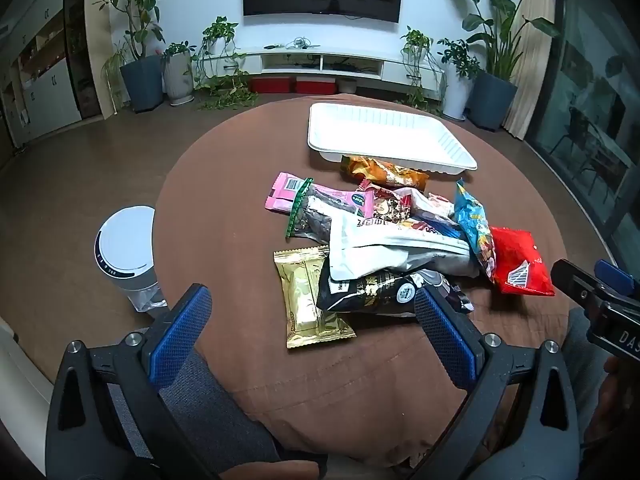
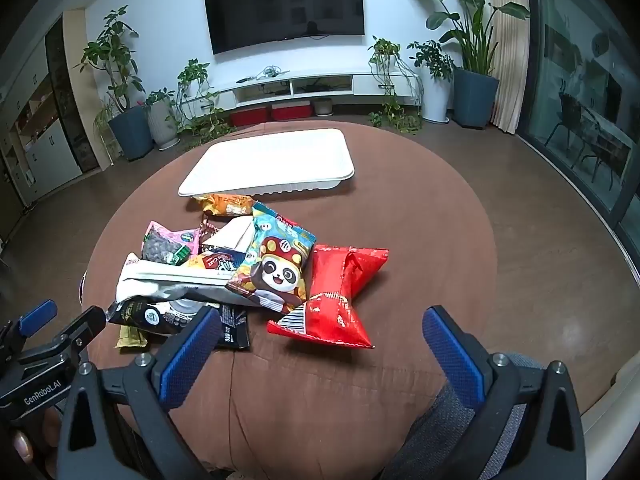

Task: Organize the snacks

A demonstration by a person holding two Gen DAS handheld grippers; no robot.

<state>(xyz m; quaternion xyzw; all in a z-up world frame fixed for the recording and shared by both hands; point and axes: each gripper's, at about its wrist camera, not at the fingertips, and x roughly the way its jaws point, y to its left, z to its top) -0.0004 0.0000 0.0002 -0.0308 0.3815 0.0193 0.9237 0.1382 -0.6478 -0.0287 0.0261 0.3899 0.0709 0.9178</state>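
A heap of snack packets lies in the middle of a round brown-clothed table (image 1: 224, 240). In it are a gold packet (image 1: 308, 300), a black packet (image 1: 376, 292), a white pouch (image 1: 384, 248), a pink packet (image 1: 292, 196), a blue panda packet (image 2: 276, 260) and a red packet (image 2: 340, 292). Behind the heap stands an empty white tray (image 1: 384, 136) (image 2: 276, 160). My left gripper (image 1: 312, 320) is open, hovering over the near edge of the heap, around the gold packet's near end without touching. My right gripper (image 2: 320, 340) is open just short of the red packet.
A white cylindrical appliance (image 1: 128, 252) stands on the floor left of the table. Beyond the table are a low TV shelf (image 1: 320, 60), potted plants (image 1: 140, 76) and red boxes (image 1: 292, 85). Glass doors (image 2: 580, 120) line the right. A person's grey-clad legs show below the grippers.
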